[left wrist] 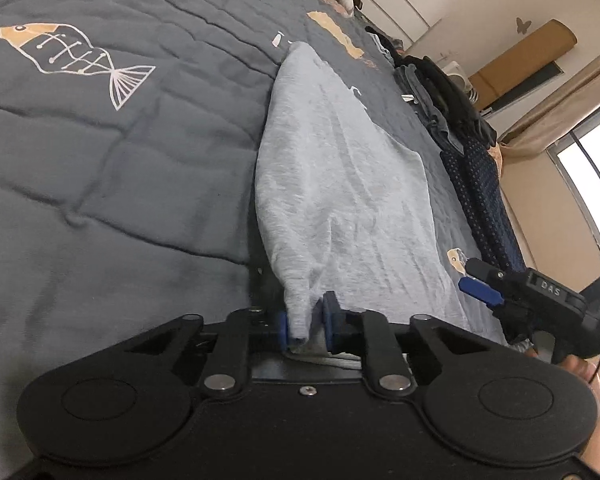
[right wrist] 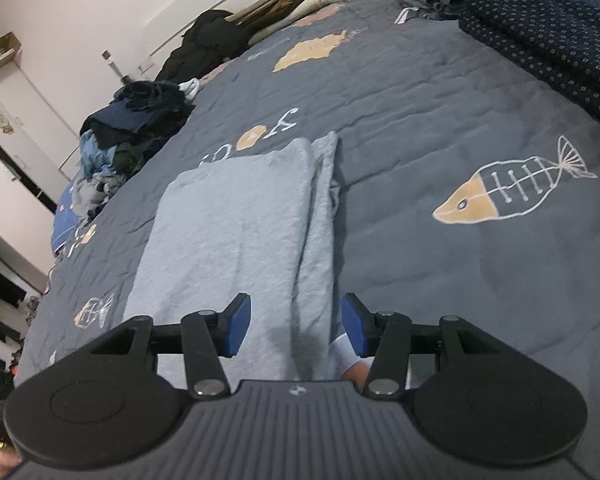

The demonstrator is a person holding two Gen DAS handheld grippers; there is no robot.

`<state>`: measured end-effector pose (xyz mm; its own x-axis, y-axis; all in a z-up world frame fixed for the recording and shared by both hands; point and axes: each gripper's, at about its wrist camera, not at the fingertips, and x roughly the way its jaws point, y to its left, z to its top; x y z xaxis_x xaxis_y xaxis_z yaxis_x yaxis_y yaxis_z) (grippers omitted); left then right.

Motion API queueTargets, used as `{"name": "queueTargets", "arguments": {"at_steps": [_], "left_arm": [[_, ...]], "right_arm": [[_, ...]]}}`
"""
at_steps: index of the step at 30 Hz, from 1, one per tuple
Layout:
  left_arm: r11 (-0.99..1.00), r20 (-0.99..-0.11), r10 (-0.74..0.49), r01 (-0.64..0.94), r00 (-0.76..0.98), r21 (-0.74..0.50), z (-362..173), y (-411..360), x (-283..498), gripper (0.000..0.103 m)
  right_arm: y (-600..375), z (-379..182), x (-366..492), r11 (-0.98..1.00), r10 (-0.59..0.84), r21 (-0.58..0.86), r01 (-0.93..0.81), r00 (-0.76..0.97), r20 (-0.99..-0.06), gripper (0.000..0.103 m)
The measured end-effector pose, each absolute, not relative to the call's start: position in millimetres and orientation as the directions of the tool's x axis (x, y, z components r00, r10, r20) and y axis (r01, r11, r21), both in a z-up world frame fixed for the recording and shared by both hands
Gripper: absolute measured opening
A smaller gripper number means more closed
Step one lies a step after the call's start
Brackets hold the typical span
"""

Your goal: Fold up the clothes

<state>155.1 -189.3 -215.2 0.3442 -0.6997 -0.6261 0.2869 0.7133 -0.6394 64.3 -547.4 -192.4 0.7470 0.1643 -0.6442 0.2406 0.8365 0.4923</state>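
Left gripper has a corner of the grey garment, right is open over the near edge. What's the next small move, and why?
Probably close the right gripper on the near edge of the grey garment. Its jaws stand open with the cloth between them, pads not pressing, while the left gripper already pinches a bunched corner. With both ends held, the edge could be lifted evenly for the next fold.

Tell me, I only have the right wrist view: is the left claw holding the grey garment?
Observer: Yes. The left claw is shut on a bunched corner of the grey garment.
Operator: Is the whole garment lifted?
Observer: No. Only that corner is gathered up into the claw. The rest lies on the quilt.
Operator: Where does my right claw sit from that side?
Observer: The right claw is at the garment's near right edge, open, gripping nothing.
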Motion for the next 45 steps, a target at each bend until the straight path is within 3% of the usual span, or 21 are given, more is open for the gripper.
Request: {"name": "queueTargets", "arguments": {"at_steps": [8,13,32,37,39,40,43,45], "left_arm": [[0.726,-0.648,-0.687,0.27,0.329,-0.632,-217.2,-189.5,156.9,0.011],[0.726,-0.651,-0.687,0.275,0.322,-0.63,-218.3,-189.6,158.8,0.011],[0.717,-0.652,-0.697,0.292,0.297,-0.633,-223.1,-188.3,163.5,0.011],[0.715,-0.653,-0.699,0.306,0.292,-0.629,-222.9,-188.7,164.2,0.011],[0.715,-0.653,-0.699,0.307,0.291,-0.628,-222.5,-189.6,164.8,0.011],[0.716,-0.654,-0.698,0.311,0.293,-0.625,-222.0,-189.9,164.5,0.011],[0.716,-0.65,-0.697,0.323,0.302,-0.619,-219.6,-190.4,162.7,0.009],[0.714,-0.645,-0.7,0.331,0.306,-0.618,-218.3,-189.7,161.9,0.008]], "right_arm": [[-573.1,-204.4,98.0,0.765,0.243,0.598,0.24,0.752,-0.613,0.05],[-589.7,-203.2,126.9,0.78,0.235,0.586,0.218,0.766,-0.598,0.06],[-605.6,-238.7,210.3,0.755,0.282,0.627,0.195,0.767,-0.577,0.079],[-601.0,-239.4,215.8,0.752,0.29,0.633,0.181,0.772,-0.566,0.078],[-595.9,-238.0,219.9,0.756,0.324,0.635,0.159,0.751,-0.575,0.072],[-593.0,-237.2,221.4,0.76,0.33,0.63,0.156,0.744,-0.582,0.063],[-586.5,-235.3,224.1,0.784,0.292,0.591,0.187,0.73,-0.618,0.018],[-590.0,-235.8,222.3,0.761,0.299,0.619,0.195,0.742,-0.6,0.015]]}}
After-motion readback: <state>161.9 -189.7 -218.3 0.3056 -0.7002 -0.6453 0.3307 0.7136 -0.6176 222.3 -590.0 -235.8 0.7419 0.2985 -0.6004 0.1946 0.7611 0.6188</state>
